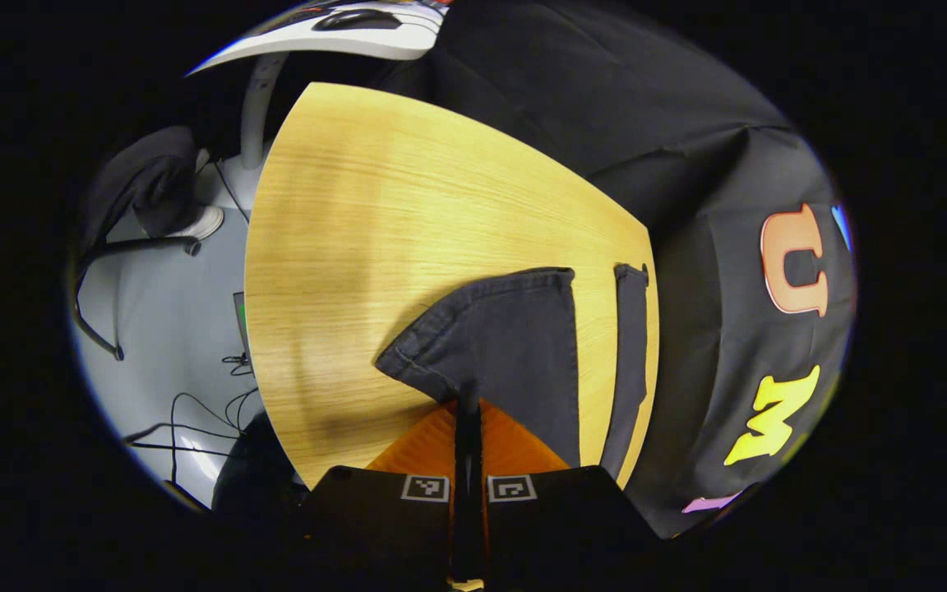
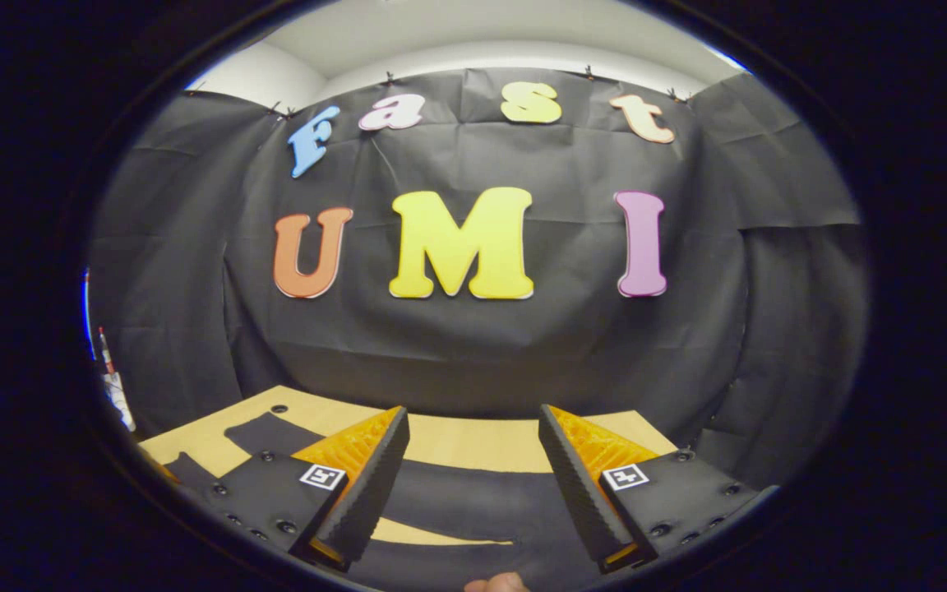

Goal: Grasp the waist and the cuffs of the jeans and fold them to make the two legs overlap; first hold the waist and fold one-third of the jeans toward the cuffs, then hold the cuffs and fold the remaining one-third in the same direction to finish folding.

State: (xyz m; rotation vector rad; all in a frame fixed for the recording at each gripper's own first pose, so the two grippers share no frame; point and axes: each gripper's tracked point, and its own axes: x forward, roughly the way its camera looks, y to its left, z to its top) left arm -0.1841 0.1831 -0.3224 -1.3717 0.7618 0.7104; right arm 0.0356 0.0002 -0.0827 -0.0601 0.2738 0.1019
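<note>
Left gripper [image 1: 467, 403] fingers pinched tight on dark denim jeans [image 1: 515, 345], spread across the light wooden surface [image 1: 358, 230]. Right gripper [image 2: 473, 469] fingers wide apart, empty, above the jeans. Cables [image 1: 194, 411] trailing on the pale floor beside.

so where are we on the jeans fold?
Early. Done: nothing folded flat yet; both legs lie apart on the table. In hand: left tongs shut on the jeans, lifting one part. Right tongs open above the dark fabric, gripping nothing. Left: overlapping the legs, then both thirds.
</note>
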